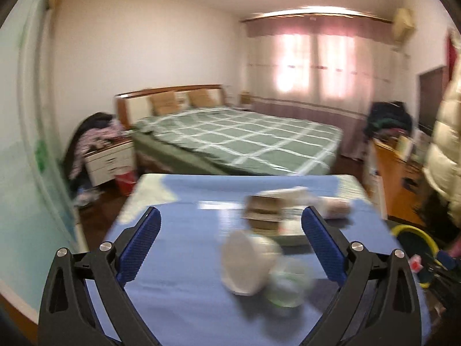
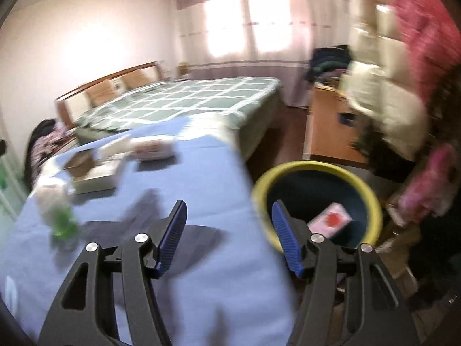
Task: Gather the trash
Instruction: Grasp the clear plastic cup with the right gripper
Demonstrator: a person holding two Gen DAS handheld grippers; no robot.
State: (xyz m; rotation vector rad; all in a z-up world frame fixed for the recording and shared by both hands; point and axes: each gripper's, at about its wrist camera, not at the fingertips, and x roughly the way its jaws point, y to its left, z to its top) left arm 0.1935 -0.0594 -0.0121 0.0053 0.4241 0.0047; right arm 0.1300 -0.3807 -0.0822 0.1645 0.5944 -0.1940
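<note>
1. We see the left gripper [image 1: 230, 222] held above the table [image 1: 178, 259], which is covered in a blue cloth; its blue-padded jaws stand wide apart and grip nothing.
2. Between those jaws, toward the table's right half, lies a white paper cup [image 1: 245, 262] tipped on its side, and touching it on the right is a clear plastic bottle [image 1: 288, 285] with a green tint — both blurred.
3. Further toward the far edge we make out a brown cardboard box [image 1: 263, 212] on top of a flat white box [image 1: 291, 227], with a white wrapper [image 1: 288, 193] and a pale roll-like packet [image 1: 334, 207] just beside them near the far right corner; the blur keeps us from naming them better.
4. The right gripper [image 2: 229, 216] hangs over the table's right edge, its jaws also well apart and empty.
5. Just beyond that edge, on the floor, stands a bin with a yellow rim [image 2: 317, 170] and a dark inside; a pink-and-white packet with a red spot [image 2: 330, 220] lies in it.
6. From the right wrist view the cup and the green-tinted bottle [image 2: 62, 222] sit near the table's left edge, well apart from the bin.
7. Behind the table we see a bed with a green checked cover [image 1: 230, 135], and a cream padded jacket [image 1: 445, 144] at the right.
</note>
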